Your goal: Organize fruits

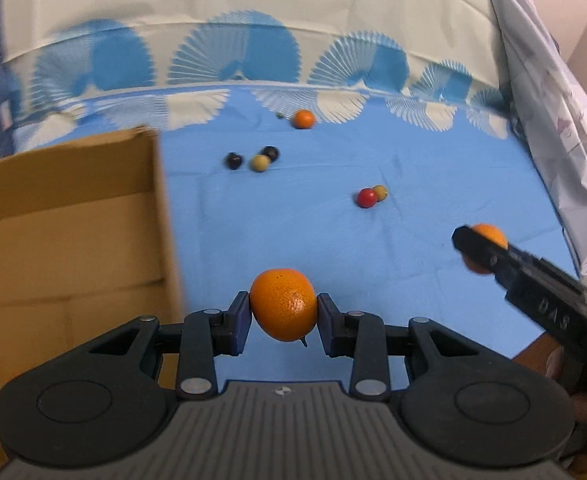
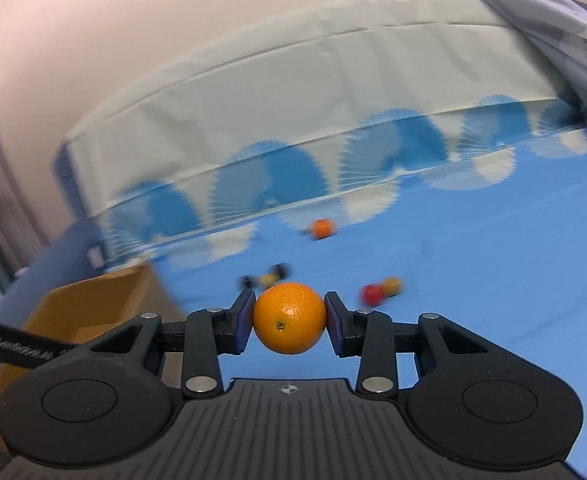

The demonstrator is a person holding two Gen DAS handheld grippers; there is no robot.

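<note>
My left gripper [image 1: 283,312] is shut on an orange [image 1: 283,305] and holds it above the blue cloth, just right of an open cardboard box [image 1: 69,240]. My right gripper [image 2: 289,320] is shut on a second orange [image 2: 289,318]; it also shows in the left wrist view [image 1: 479,246] at the right with its orange [image 1: 491,234]. A third orange [image 1: 303,119] lies far back on the cloth. Two dark fruits [image 1: 233,160] [image 1: 271,153] and a yellowish one [image 1: 259,163] lie mid-table. A red fruit [image 1: 367,197] touches a yellow-green one [image 1: 380,192].
The blue cloth [image 1: 413,168] with a fan pattern covers the table and rises up a backdrop. A crumpled pale sheet [image 1: 553,128] borders the right side. The box also shows at the left in the right wrist view [image 2: 93,304].
</note>
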